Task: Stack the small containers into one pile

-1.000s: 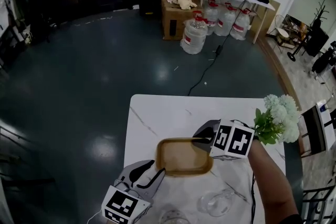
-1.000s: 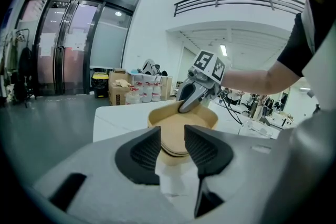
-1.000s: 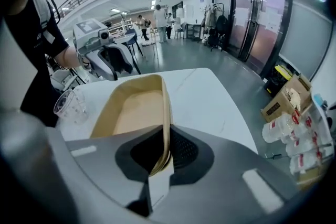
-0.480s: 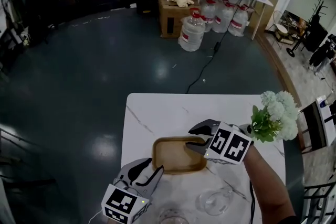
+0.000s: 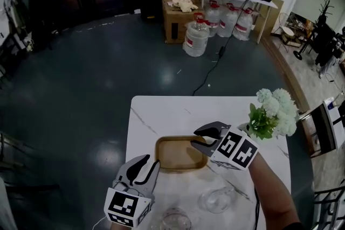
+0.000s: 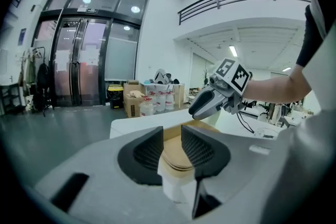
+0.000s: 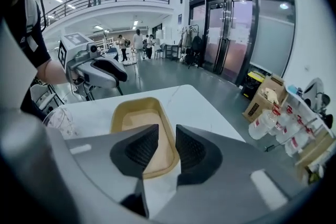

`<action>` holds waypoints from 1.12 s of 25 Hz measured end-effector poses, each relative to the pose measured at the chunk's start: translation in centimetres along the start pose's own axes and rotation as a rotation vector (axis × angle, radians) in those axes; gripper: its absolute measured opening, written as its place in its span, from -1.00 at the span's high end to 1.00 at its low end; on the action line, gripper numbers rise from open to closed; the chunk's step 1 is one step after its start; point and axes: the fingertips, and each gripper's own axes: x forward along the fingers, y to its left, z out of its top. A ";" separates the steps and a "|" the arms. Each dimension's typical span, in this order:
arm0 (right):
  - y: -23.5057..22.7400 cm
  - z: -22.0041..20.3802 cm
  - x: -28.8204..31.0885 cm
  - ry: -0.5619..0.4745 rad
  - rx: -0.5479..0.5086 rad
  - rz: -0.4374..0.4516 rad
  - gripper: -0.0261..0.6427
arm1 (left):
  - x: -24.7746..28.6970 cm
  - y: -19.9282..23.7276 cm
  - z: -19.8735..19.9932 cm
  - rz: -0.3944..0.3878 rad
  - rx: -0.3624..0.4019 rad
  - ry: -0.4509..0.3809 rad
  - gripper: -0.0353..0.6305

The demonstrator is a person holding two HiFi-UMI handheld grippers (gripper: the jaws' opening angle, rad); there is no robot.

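My left gripper hovers just near-left of the wooden tray on the white table, and my right gripper is over the tray's right end. Both pairs of jaws have just narrowed; they stand partly apart and grip nothing. One clear container and a second clear container sit apart at the near edge.
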 end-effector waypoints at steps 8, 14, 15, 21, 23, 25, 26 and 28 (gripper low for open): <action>2.2 0.4 -3.7 -0.079 0.007 -0.060 0.92 | -2.7 -2.0 0.6 0.071 0.035 -0.013 0.89; 4.5 -0.2 -6.6 -0.075 -0.029 -0.121 0.92 | -4.5 -4.7 1.2 0.088 0.052 -0.003 0.91; 4.9 -0.3 -7.2 -0.075 -0.023 -0.126 0.92 | -4.9 -5.1 1.3 0.095 0.057 0.002 0.91; 8.0 -0.3 -10.4 -0.128 0.017 -0.157 0.92 | -6.9 -7.3 2.1 0.180 0.111 0.031 0.91; 8.9 -0.2 -11.7 -0.149 0.029 -0.194 0.92 | -7.7 -8.2 2.4 0.202 0.113 0.030 0.91; 9.6 -0.5 -13.0 -0.166 0.047 -0.239 0.92 | -8.5 -9.2 2.8 0.224 0.103 0.021 0.91; 9.9 -0.8 -13.6 -0.174 0.062 -0.259 0.92 | -8.8 -9.8 2.9 0.229 0.098 0.016 0.91; 10.7 -1.3 -14.7 -0.192 0.099 -0.287 0.92 | -9.3 -10.9 3.0 0.230 0.095 0.009 0.91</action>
